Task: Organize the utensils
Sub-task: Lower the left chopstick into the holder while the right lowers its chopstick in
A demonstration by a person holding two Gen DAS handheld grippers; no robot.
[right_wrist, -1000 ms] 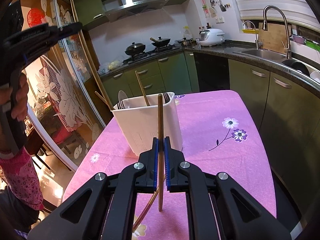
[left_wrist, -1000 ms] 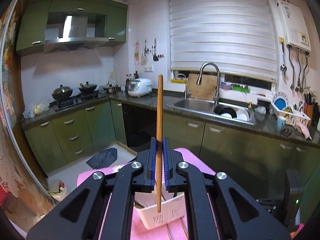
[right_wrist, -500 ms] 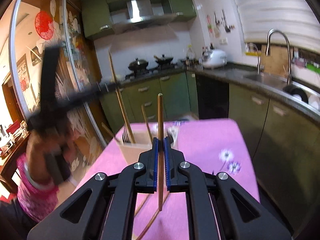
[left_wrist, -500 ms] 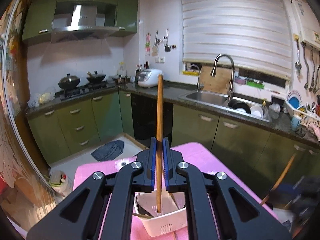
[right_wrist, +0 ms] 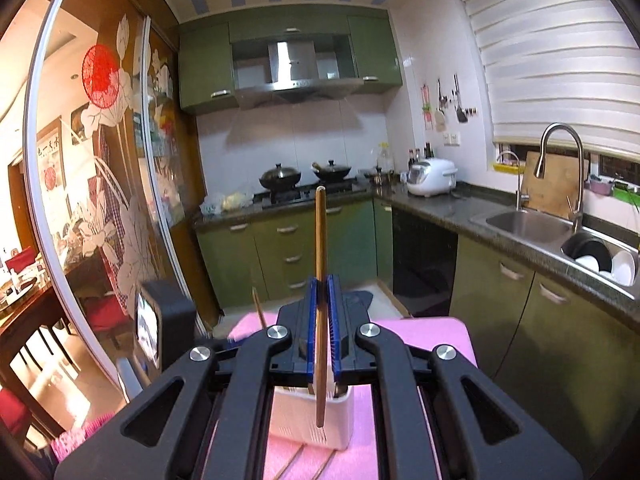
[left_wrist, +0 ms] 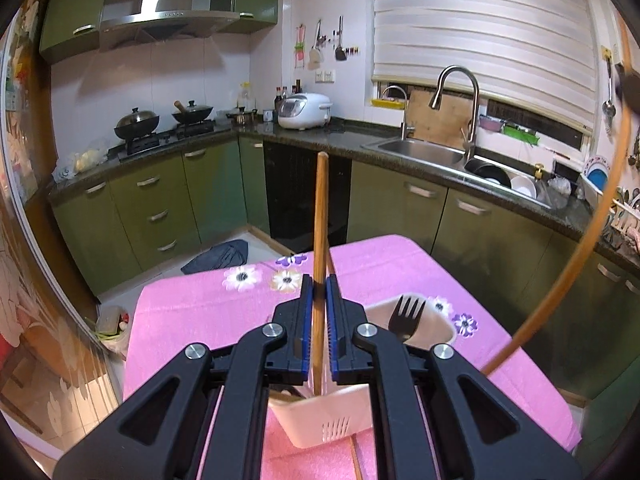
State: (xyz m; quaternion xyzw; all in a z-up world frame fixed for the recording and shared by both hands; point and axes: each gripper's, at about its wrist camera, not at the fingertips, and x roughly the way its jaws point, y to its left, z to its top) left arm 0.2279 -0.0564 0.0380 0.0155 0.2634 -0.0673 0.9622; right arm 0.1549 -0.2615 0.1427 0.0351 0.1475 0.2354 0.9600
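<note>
My left gripper (left_wrist: 317, 296) is shut on a wooden chopstick (left_wrist: 320, 216) held upright over the white utensil holder (left_wrist: 332, 420), its lower end at the holder's rim. A black fork (left_wrist: 406, 316) stands in the holder. My right gripper (right_wrist: 322, 292) is shut on another wooden chopstick (right_wrist: 320, 240), upright above the same holder (right_wrist: 312, 416). That chopstick also shows as a long curved stick at the right of the left wrist view (left_wrist: 592, 232). Loose chopsticks (right_wrist: 304, 460) lie on the pink cloth in front of the holder.
The holder stands on a table with a pink flowered cloth (left_wrist: 192, 304). Green cabinets, a stove with woks (left_wrist: 160, 120) and a sink (left_wrist: 424, 152) run behind. A glass sliding door (right_wrist: 100, 200) is at the left. The left gripper's body (right_wrist: 160, 320) shows beside the holder.
Both grippers have moved in over the holder, each still holding its chopstick. The left gripper has tilted down, so the table and holder show more. The right gripper has risen above the holder.
</note>
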